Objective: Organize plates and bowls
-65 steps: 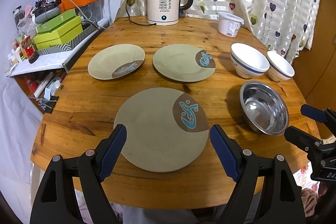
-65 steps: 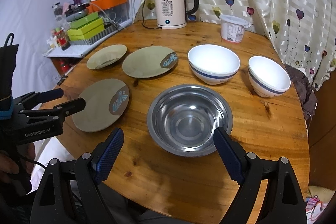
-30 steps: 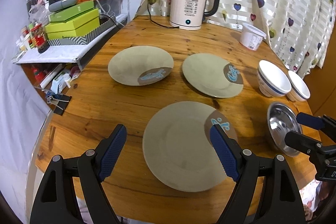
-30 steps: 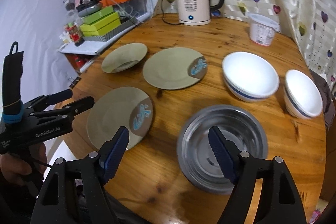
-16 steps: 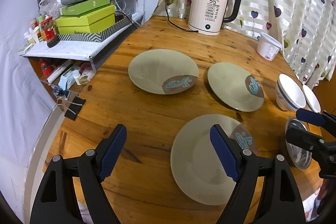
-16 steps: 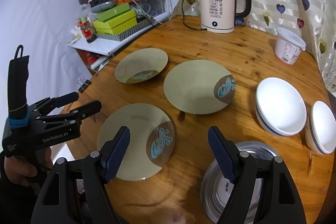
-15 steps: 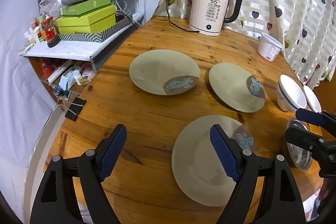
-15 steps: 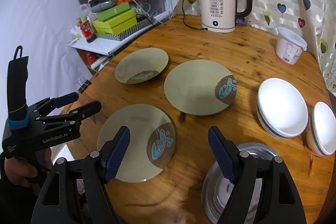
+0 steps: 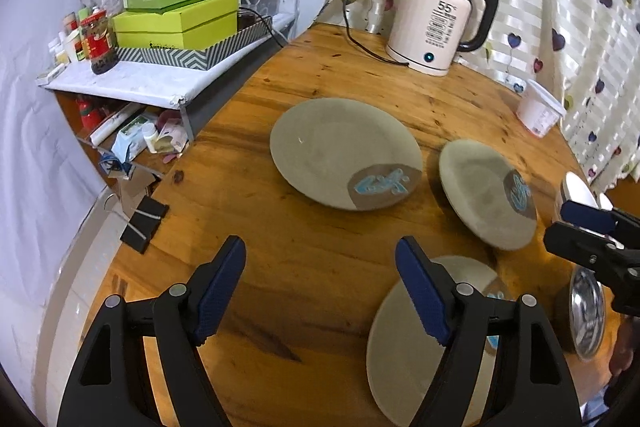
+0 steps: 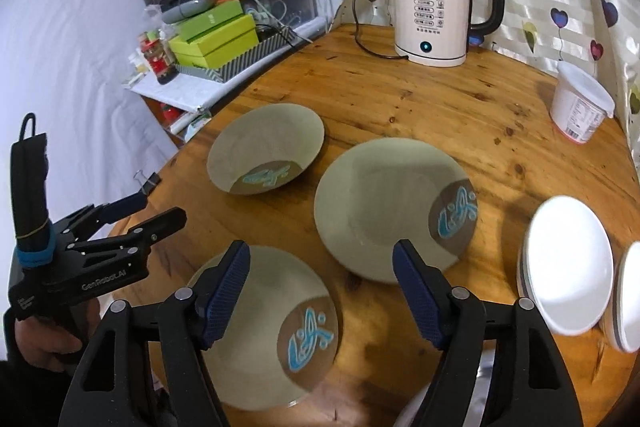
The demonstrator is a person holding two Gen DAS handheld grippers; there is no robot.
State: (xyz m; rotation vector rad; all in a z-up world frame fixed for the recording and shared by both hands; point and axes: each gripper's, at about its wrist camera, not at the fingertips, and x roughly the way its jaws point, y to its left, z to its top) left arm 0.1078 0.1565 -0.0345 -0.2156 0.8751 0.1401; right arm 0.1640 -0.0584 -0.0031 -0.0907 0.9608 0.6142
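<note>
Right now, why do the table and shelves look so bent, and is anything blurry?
Both wrist views use fisheye lenses, so the round table bulges and dark corners ring each picture. In the left wrist view the right-hand plate is smeared; in the right wrist view the white bowl glares, washed out.

Each gripper (image 10: 322, 289) is black plastic with two long fingers (image 10: 420, 293). Blue bumpy pads sit on the tips. Small silver screws dot the arms. The left gripper (image 10: 132, 211) has white letters, a blue band and a black strap.
</note>
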